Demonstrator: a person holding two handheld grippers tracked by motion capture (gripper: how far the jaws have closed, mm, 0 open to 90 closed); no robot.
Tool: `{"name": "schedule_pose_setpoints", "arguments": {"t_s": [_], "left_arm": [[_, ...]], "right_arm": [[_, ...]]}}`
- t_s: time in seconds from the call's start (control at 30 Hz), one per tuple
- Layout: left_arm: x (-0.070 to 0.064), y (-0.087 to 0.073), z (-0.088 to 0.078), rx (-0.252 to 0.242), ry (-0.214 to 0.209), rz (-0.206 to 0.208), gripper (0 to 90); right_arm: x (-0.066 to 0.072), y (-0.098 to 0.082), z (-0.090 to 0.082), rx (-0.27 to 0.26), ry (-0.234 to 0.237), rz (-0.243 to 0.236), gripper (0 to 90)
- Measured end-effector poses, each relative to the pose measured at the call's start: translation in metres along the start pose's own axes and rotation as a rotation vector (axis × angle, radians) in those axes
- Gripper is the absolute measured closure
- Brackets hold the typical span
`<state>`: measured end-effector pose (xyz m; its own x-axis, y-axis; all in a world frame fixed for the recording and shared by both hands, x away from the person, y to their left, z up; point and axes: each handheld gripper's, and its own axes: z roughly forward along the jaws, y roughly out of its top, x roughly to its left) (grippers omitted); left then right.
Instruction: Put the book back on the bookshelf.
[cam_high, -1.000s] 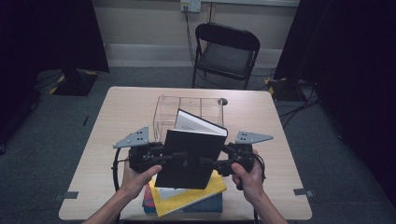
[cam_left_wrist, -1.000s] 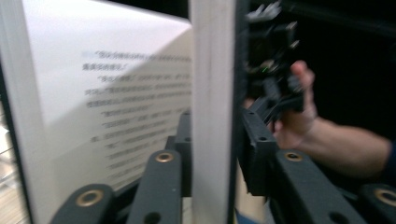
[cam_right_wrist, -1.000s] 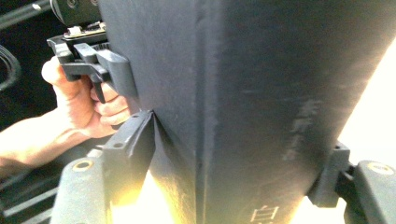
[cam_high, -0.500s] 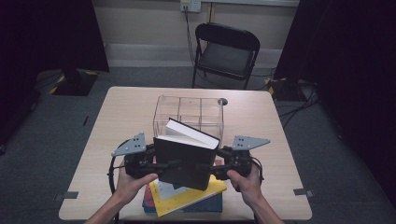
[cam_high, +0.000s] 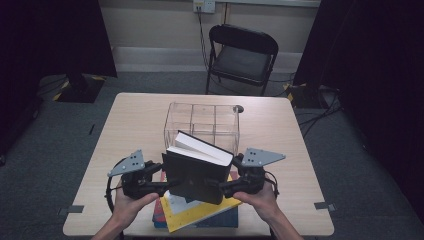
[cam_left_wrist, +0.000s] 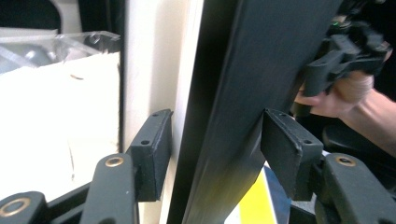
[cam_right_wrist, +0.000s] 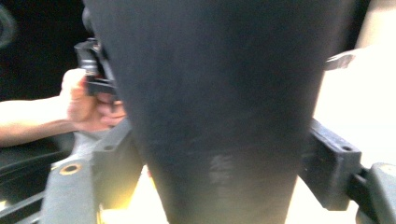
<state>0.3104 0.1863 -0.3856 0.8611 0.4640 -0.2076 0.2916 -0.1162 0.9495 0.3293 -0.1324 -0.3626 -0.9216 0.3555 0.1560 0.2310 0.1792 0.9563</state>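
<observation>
Since the earlier frames, both hands have been bringing the black hardcover book (cam_high: 200, 172) nearer to the person and lower, and it is now hanging over the stack of books (cam_high: 197, 212) at the near edge of the table (cam_high: 130, 125), with its pale page edge tilting up toward the far side. From above, the left gripper (cam_high: 167, 186) is meeting the book's left edge and the right gripper (cam_high: 220, 186) its right edge, each with a hand behind it. A yellow book (cam_high: 200, 212) is lying on top of the stack, above a blue one. Beyond the black book, a clear plastic organizer box (cam_high: 202, 122) is standing in the middle of the table, and a black folding chair (cam_high: 242, 57) is waiting on the far side.

Along the left gripper (cam_left_wrist: 215, 144), the jaws have just been opening. They are straddling the book (cam_left_wrist: 243, 93) at its edge: one pad is lying along the pale pages, the other is meeting the dark cover at its corner, and whether they are pressing is hard to tell. Farther off, the right gripper (cam_left_wrist: 334, 65) is clamping the opposite edge.

Along the right gripper (cam_right_wrist: 219, 163), the jaws have also been widening a little, yet both pads are sitting tight against the dark cover (cam_right_wrist: 215, 93), holding the book between them. On the left, the other hand (cam_right_wrist: 88, 105) is gripping its tool.
</observation>
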Motion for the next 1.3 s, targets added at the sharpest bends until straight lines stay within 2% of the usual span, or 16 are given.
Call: {"name": "schedule_pose_setpoints", "arguments": {"t_s": [0.03,0.07,0.17,0.23,0.3,0.37,0.43,0.67,0.83,0.93,1.0,1.07,1.1,1.2,1.23,1.3], "left_arm": [[0.001,-0.004,0.001,0.017,0.005,0.005,44.1],[0.003,-0.009,0.002,0.026,0.004,0.000,43.5],[0.007,-0.020,0.008,0.072,0.004,0.007,42.5],[0.008,-0.025,0.013,0.090,0.004,-0.001,40.9],[0.007,-0.023,0.015,0.097,0.013,0.001,41.7],[0.008,-0.022,0.015,0.105,-0.005,0.003,42.7],[0.008,-0.024,0.014,0.106,-0.026,0.003,50.7],[0.005,-0.026,0.021,0.122,-0.029,0.019,45.9],[0.006,-0.024,0.021,0.127,-0.024,0.037,45.4],[0.008,-0.024,0.015,0.118,-0.018,0.017,43.7],[0.011,-0.025,0.006,0.107,0.045,0.014,34.8],[0.018,-0.028,-0.005,0.105,0.074,0.002,33.5],[0.023,-0.031,-0.010,0.117,0.105,0.002,33.5],[0.048,-0.045,-0.019,0.165,0.173,-0.076,26.0],[0.055,-0.050,-0.021,0.173,0.218,-0.092,23.1],[0.070,-0.057,-0.021,0.232,0.258,-0.119,20.9]], "right_arm": [[0.000,-0.001,0.002,0.016,0.037,0.021,32.7],[-0.001,-0.002,0.003,0.016,0.043,0.020,35.2],[-0.002,-0.001,0.007,0.026,0.050,0.030,36.6],[-0.001,-0.001,0.010,0.030,0.030,0.018,36.5],[0.003,0.000,0.018,0.053,0.001,-0.029,35.6],[0.004,0.000,0.021,0.044,0.002,-0.040,35.4],[0.005,0.000,0.022,0.021,-0.004,-0.045,35.2],[0.012,0.001,0.026,-0.009,-0.018,-0.053,38.7],[0.012,0.000,0.025,-0.013,-0.032,-0.033,42.2],[0.011,0.001,0.025,-0.004,-0.030,-0.037,44.4],[0.011,0.001,0.024,0.005,-0.047,-0.036,46.8],[0.009,0.001,0.023,0.007,-0.048,-0.028,47.5],[0.008,0.001,0.023,0.007,-0.049,-0.024,47.7],[0.006,0.003,0.024,0.012,-0.060,-0.007,48.9],[0.005,0.005,0.025,0.011,-0.073,0.019,49.6],[0.003,0.005,0.025,0.013,-0.076,0.029,49.7]]}}
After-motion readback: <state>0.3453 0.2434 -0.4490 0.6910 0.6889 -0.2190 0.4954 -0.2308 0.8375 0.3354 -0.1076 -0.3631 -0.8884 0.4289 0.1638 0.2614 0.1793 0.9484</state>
